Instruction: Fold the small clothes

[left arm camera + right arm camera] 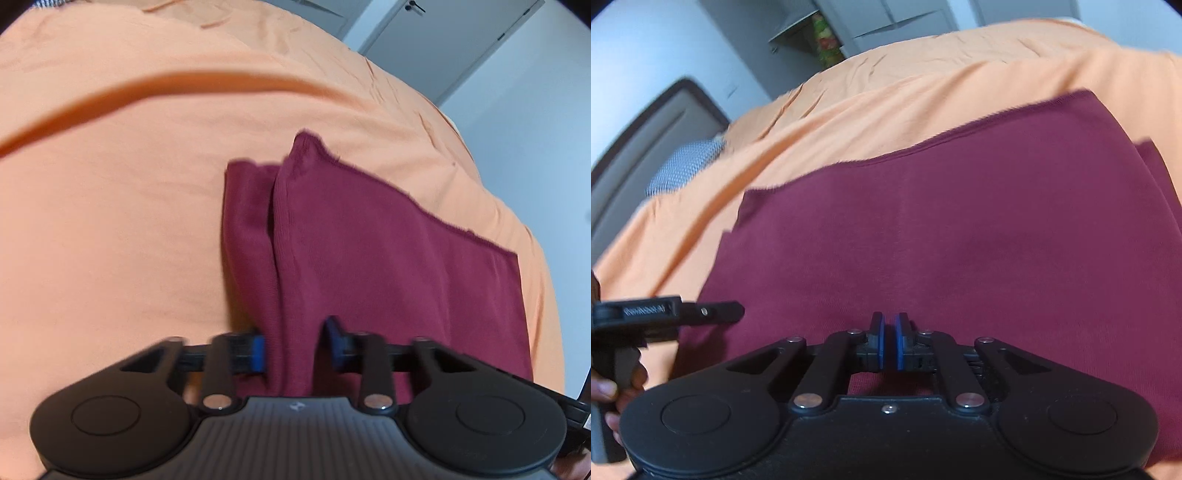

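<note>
A maroon garment (388, 258) lies on the orange bed cover (129, 221), its right part flat and its left side gathered into a raised fold. That fold runs up between the blue pads of my left gripper (295, 345), which is shut on it. In the right wrist view the same maroon garment (942, 229) spreads wide and smooth. My right gripper (890, 341) hovers over its near part with the pads almost touching, shut, and no cloth visibly pinched. A finger of the left gripper (713, 313) juts in from the left edge, held by a person's hand (605, 387).
The orange cover (849, 92) has a long ridge behind the garment. The bed's edge drops off to the right in the left wrist view, towards white doors (443, 33). A grey-framed panel (646, 140) and a patterned cloth (683, 166) sit beyond the bed.
</note>
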A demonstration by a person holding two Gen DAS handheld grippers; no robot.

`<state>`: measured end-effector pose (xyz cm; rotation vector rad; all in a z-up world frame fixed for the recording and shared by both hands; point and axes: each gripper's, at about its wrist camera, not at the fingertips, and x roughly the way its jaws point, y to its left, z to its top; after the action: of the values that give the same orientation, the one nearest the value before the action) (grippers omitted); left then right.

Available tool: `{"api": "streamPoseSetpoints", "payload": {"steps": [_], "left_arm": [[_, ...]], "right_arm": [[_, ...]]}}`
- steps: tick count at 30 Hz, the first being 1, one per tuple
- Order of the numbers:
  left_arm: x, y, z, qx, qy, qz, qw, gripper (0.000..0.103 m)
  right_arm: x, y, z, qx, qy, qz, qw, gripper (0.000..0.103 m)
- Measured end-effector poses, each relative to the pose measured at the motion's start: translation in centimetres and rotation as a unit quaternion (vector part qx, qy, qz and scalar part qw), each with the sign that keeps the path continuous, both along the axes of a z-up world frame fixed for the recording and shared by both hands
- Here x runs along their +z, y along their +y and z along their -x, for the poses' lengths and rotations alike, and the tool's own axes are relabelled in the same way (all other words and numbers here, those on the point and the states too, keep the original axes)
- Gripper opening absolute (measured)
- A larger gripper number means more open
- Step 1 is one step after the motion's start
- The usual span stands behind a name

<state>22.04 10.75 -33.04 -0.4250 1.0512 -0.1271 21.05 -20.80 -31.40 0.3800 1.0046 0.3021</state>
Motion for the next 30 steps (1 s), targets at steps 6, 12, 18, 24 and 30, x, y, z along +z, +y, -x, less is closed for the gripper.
{"api": "streamPoseSetpoints", "payload": {"steps": [6,12,18,24,30], "left_arm": [[5.1,-7.0,0.5,-0.108,-0.076,-0.084,0.9876,0.019],[3.5,-13.3,0.2,-0.175,-0.088,-0.166,0.9665,0.019],[3.9,-14.2,1.4,-0.186,-0.106,-0.197,0.9569,0.019],[2.7,-16.7,0.1,-0.178,-0.1,-0.196,0.9591,0.021],[1.7,-19.3,1.7,-0.24,-0.135,-0.227,0.9342,0.062]], "right_arm": [[0.6,-3.4,-0.1,-0.045,0.009,-0.059,0.997,0.019],[-0.1,-7.2,-0.5,-0.096,0.048,-0.161,0.981,0.034],[1.9,-5.3,-2.5,-0.033,0.034,-0.216,0.975,0.054],[2.9,-4.1,-4.2,-0.006,0.029,-0.205,0.978,0.057],[0.9,-9.3,-2.7,-0.08,0.062,-0.204,0.974,0.058]]}}
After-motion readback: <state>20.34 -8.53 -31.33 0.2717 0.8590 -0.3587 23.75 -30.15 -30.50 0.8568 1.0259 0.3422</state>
